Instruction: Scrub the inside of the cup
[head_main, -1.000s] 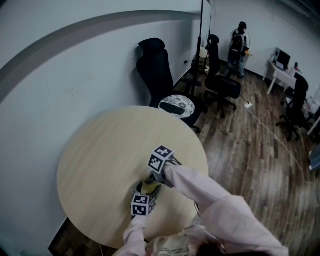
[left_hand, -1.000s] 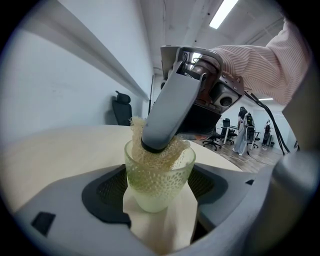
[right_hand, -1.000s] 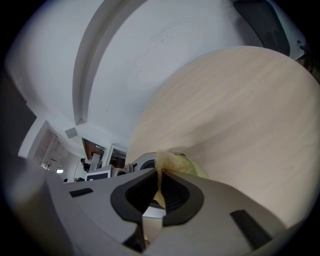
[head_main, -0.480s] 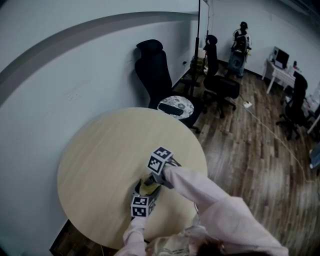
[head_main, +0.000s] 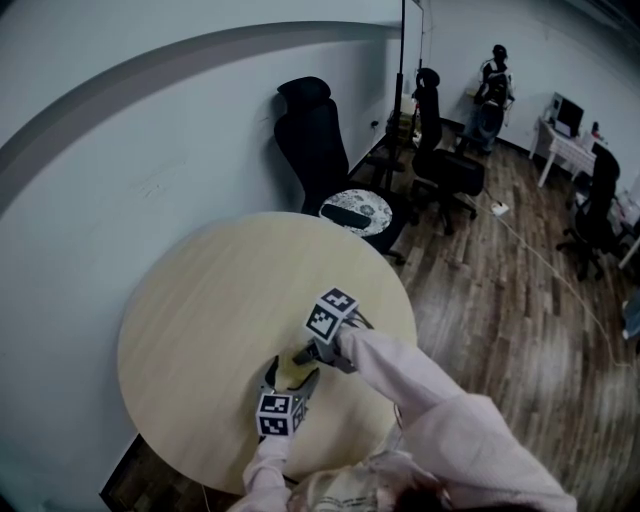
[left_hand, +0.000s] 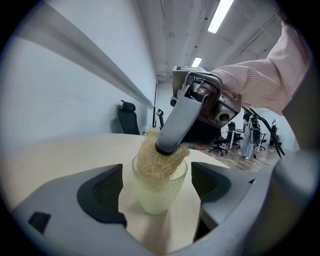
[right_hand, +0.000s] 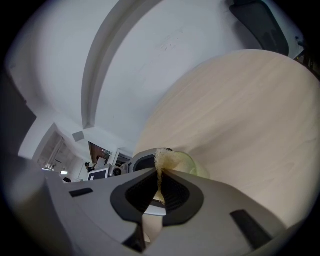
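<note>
A pale green translucent cup (left_hand: 156, 199) stands upright on the round light-wood table (head_main: 210, 300). It sits between the two pads of my left gripper (left_hand: 159, 186), which is open, with a gap on each side of the cup. My right gripper (right_hand: 160, 187) is shut on a tan loofah sponge (right_hand: 162, 159). It comes down from above and presses the sponge (left_hand: 155, 162) into the cup's mouth. In the head view the cup (head_main: 293, 373) shows between the left gripper (head_main: 287, 380) and the right gripper (head_main: 312, 352), near the table's front edge.
Behind the table stand a black office chair (head_main: 310, 135) and a round patterned stool (head_main: 356, 211). More office chairs (head_main: 447, 170), a desk with a monitor (head_main: 565, 128) and a person (head_main: 492, 88) are far off on the wooden floor. A wall runs along the left.
My left gripper's jaws have spread apart and let go of the cup, and it has drawn back a little. The right gripper with the sponge has shifted slightly to the right.
</note>
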